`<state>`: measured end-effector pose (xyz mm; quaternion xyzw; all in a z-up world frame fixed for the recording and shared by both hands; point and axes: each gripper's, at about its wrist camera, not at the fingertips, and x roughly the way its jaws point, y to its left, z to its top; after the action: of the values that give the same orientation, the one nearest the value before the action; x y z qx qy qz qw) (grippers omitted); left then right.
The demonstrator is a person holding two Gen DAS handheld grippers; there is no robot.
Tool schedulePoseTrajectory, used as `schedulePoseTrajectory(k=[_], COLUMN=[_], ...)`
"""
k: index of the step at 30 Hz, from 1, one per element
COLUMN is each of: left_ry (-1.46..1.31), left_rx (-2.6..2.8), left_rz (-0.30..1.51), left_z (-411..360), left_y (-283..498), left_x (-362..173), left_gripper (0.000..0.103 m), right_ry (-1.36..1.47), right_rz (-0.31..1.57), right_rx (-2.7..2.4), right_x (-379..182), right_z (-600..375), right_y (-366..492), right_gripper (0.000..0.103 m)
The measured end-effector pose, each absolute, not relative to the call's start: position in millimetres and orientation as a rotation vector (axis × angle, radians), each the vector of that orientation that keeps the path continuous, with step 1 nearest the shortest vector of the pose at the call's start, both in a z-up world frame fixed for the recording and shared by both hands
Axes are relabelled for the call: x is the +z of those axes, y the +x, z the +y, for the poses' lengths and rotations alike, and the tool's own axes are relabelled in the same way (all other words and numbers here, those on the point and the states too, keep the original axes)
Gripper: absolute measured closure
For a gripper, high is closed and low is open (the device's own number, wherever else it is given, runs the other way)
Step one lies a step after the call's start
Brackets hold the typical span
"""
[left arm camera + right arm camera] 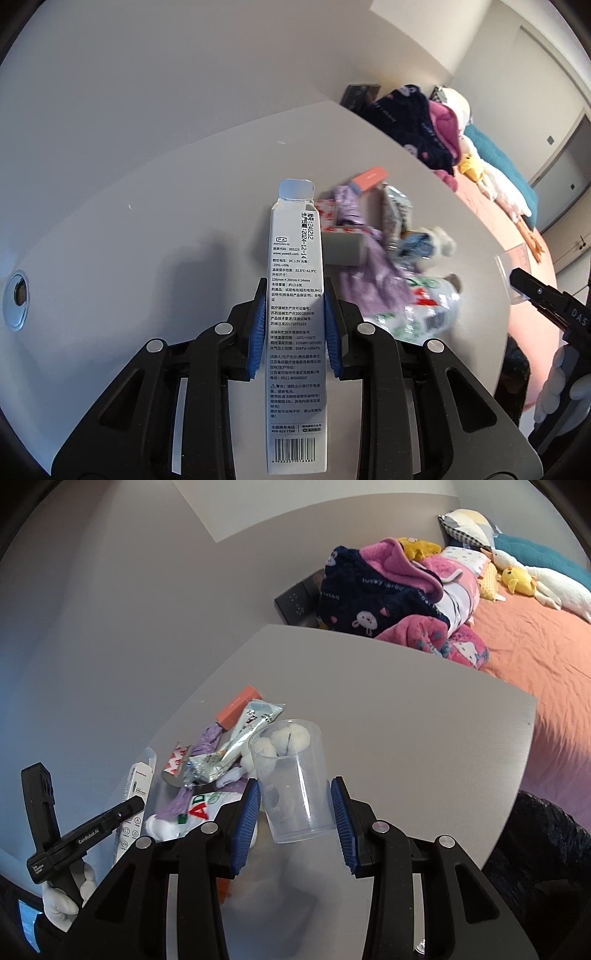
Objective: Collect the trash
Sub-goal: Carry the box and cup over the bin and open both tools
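My left gripper (pixel 294 314) is shut on a long white carton (pixel 295 280) with printed text, held above the grey table (pixel 166 206); the carton also shows in the right wrist view (pixel 135 794). My right gripper (pixel 293 812) is shut on a clear plastic cup (pixel 295 782), its pads (pixel 245 812) against the cup's sides. A pile of trash lies on the table: a purple wrapper (pixel 369 273), a silver tube (pixel 240 734), an orange box (pixel 238 705), a white bottle with a green and red label (pixel 424 310) and cotton balls (pixel 291 734).
A bed with an orange sheet (pixel 535 657), rumpled blankets (pixel 388 590) and plush toys (pixel 524 579) stands beyond the table. A black bag (pixel 535 856) sits below the table's right edge. A round metal fitting (pixel 16 304) sits in the table at left.
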<state>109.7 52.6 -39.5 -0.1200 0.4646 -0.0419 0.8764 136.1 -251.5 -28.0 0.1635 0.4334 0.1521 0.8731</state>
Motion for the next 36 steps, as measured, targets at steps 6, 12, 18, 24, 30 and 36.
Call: schedulePoseTrajectory(k=[6,12,18,24,30,36], left_ry=[-0.246,-0.219,-0.192,-0.163,-0.125,-0.087], left_rx=[-0.147,-0.210,-0.280,-0.362,-0.439,-0.510], left_rz=[0.953,0.942,0.934,0.934,0.940,0.942], left_z=[26,-9,-44,-82,-118,-151], left_y=[99,94,93,86,81,75], left_x=[-25,-15,-8,-4,-1,2], left_gripper=[0.076,0.076,0.076,0.076,0.076,0.076], right_ry=[0.353,0.357,0.367,0.385,0.409,0.433], right_rz=[0.884,0.857,0.836,0.824,0.801,0.782], right_rx=[0.313,0.299,0.278,0.246,0.195,0.142], right_x=[-17,-7,1,4,8,10], right_z=[-266,-283,-303,-326,-355,-382], right_y=[116,93,70,51,32,13], right_gripper=[0.062,0.062,0.062,0.062,0.062,0.062])
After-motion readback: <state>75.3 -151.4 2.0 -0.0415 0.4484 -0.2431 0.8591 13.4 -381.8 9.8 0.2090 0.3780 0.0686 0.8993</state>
